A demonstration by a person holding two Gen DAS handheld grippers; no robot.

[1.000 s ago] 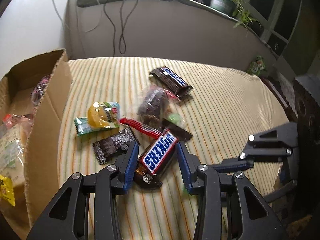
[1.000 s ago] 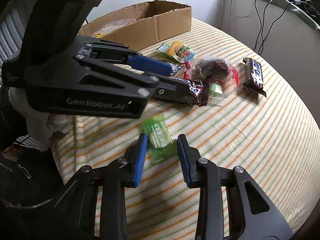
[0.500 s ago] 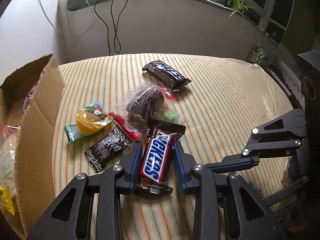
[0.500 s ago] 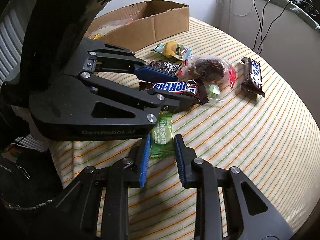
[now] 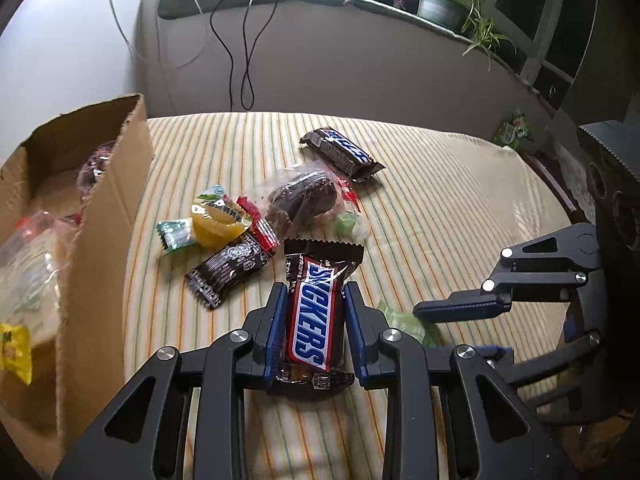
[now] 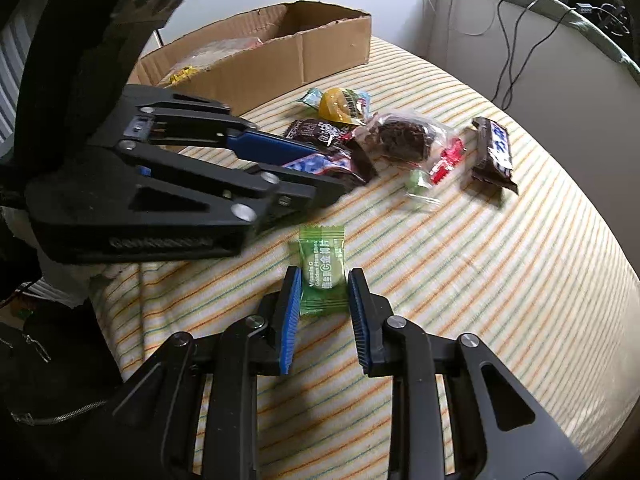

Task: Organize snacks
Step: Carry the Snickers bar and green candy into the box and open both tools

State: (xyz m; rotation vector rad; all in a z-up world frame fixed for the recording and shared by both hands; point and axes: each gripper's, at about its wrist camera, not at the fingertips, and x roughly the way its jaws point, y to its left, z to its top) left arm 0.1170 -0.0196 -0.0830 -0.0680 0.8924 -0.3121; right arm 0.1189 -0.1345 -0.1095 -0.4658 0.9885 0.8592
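My left gripper (image 5: 314, 294) is shut on a Snickers bar (image 5: 314, 316) and holds it just above the striped cloth; it also shows in the right wrist view (image 6: 316, 166). My right gripper (image 6: 323, 280) is shut on a green candy packet (image 6: 323, 268); in the left wrist view the packet (image 5: 404, 318) is a blur beside the right gripper's finger (image 5: 460, 308). On the cloth lie a second chocolate bar (image 5: 340, 152), a clear-wrapped brown cake (image 5: 304, 198), a yellow jelly cup (image 5: 216, 222) and a dark cookie pack (image 5: 228, 268).
An open cardboard box (image 5: 100, 200) with several snacks inside stands at the left; in the right wrist view it (image 6: 280, 56) is at the back. The round table (image 6: 520, 280) drops off at the right. Cables (image 5: 240, 40) and plants (image 5: 444, 4) are behind.
My left gripper closed on the Snickers bar, turned it lengthwise and lifted it slightly. My right gripper moved onto the green packet and closed on it.
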